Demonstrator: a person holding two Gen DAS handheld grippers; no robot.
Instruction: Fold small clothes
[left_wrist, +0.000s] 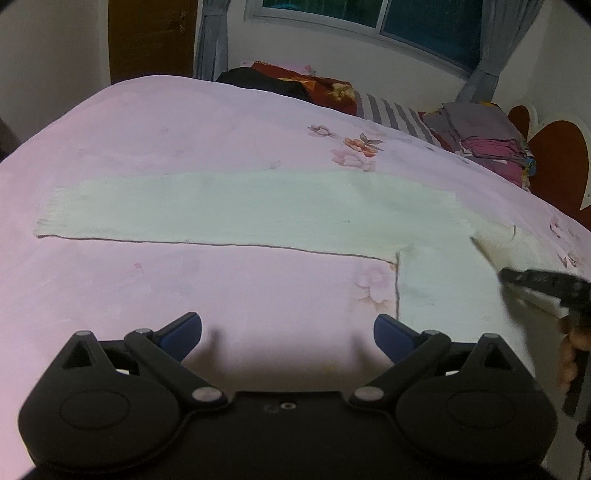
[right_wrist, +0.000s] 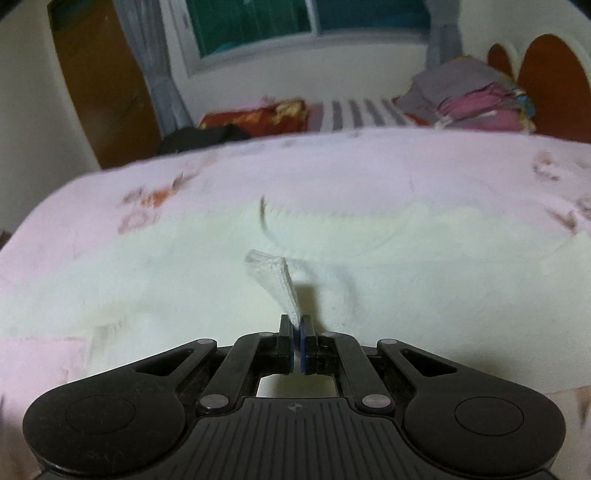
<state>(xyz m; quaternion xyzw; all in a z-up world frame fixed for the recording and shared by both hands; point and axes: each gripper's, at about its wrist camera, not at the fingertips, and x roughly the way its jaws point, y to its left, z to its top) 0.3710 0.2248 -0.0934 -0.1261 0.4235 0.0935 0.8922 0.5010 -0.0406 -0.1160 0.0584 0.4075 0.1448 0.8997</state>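
The pale cloth (left_wrist: 236, 210) lay flat on the pink bedsheet (left_wrist: 166, 122), long axis running left to right — the right gripper (right_wrist: 298, 325) pinched its lifted corner, the left gripper (left_wrist: 288, 332) gaped empty.

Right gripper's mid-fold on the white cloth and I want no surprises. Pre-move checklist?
1. Right gripper shut on cloth corner: ok.
2. Left gripper open, holding nothing: ok.
3. Left fingers off the cloth, over bare sheet: ok.
4. Rest of cloth flat: ok on the long strip; right end blurred, cannot tell.
5. Landing area free: ok, clothes stack sits far back.
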